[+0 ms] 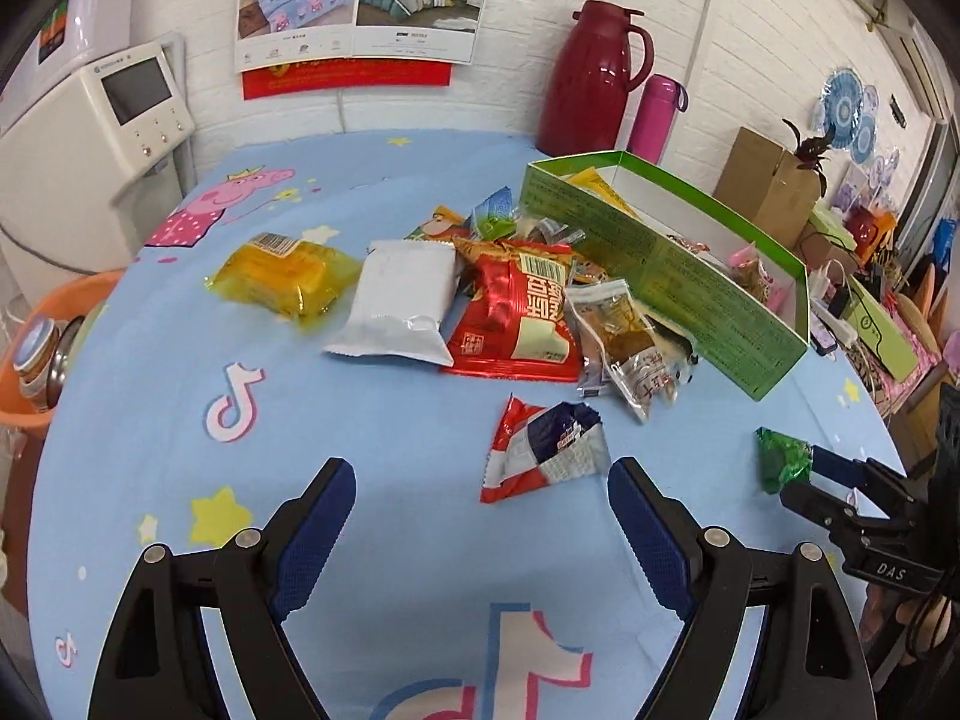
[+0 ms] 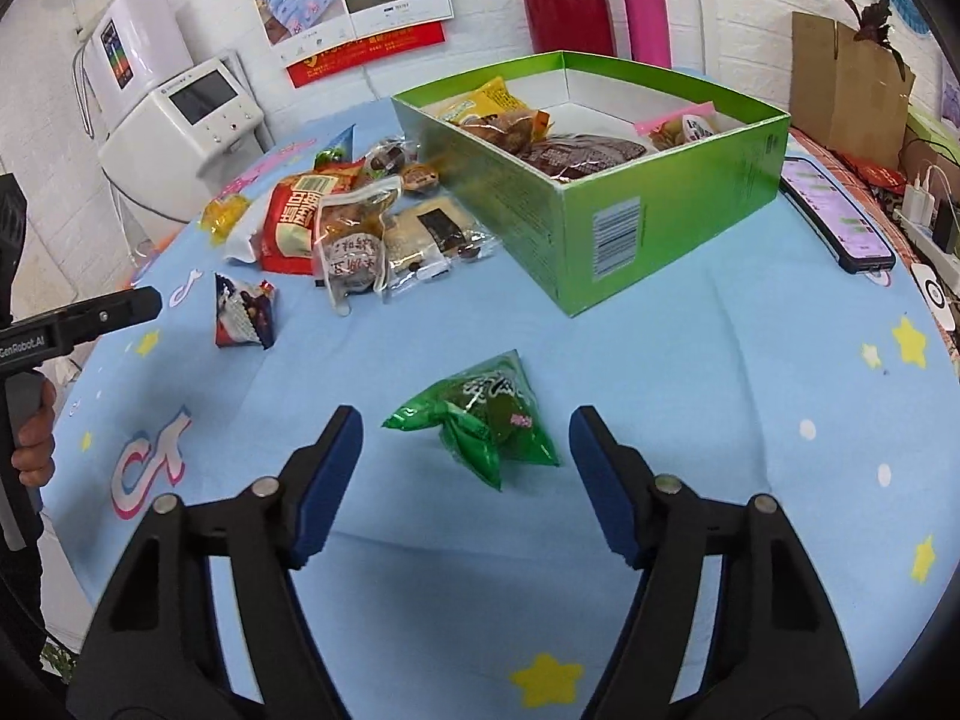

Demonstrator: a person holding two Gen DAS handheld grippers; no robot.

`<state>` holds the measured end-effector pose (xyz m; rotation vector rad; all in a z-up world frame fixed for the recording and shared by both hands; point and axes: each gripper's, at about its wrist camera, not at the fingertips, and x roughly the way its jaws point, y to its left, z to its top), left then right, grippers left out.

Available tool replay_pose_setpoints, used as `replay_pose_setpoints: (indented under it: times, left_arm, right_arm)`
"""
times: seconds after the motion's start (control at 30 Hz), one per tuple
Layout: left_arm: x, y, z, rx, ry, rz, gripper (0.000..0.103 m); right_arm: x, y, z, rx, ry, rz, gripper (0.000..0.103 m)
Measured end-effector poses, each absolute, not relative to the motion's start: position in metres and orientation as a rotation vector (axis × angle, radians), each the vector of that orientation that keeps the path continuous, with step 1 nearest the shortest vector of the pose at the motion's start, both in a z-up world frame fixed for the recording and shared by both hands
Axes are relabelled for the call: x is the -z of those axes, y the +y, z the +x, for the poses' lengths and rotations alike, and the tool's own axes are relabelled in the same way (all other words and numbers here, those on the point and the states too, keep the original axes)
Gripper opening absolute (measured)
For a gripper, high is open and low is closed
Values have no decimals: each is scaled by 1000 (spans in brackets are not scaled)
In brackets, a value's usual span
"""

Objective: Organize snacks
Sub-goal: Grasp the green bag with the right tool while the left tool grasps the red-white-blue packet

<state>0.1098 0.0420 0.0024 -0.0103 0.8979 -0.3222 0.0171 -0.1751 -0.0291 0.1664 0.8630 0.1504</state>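
Crinkled green foil snack packet [image 2: 480,414] lies on blue cloth [image 2: 690,360], between the spread right gripper [image 2: 465,480] fingers, untouched. Left gripper [image 1: 480,510] hovers spread-wide near a red-white-blue packet [image 1: 543,441].

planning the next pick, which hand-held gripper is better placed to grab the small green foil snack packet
Right. The right hand-held gripper is open with the small green foil snack packet just ahead of its fingers. The left hand-held gripper is open facing the red, white and blue packet.

A red jug [image 1: 591,75] stands touching a pink bottle [image 1: 657,110] by 1 phone [image 2: 834,213].
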Motion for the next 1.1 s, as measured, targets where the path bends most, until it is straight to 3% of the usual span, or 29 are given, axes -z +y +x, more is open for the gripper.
replay_pose_setpoints:
  times: [0.13, 0.4, 0.47, 0.57, 0.63, 0.8, 1.1]
  left_arm:
    - [4, 29, 110, 372, 873, 52, 88]
    - [28, -6, 131, 453, 908, 99, 88]
    - [33, -8, 136, 457, 919, 88, 86]
    - [38, -7, 139, 463, 938, 84, 76]
    - [41, -5, 142, 469, 957, 71, 68]
    - [45, -3, 145, 460, 968, 45, 68]
    - [35, -13, 139, 442, 932, 81, 39]
  right_arm:
    - [34, -172, 17, -143, 869, 154, 60]
    - [37, -176, 21, -114, 883, 145, 59]
    - [37, -175, 22, -111, 885, 138, 55]
    - [37, -176, 24, -101, 885, 140, 39]
    - [37, -177, 24, -102, 884, 149, 39]
    - [37, -179, 23, -101, 883, 162, 37]
    - [28, -165, 17, -156, 854, 171, 34]
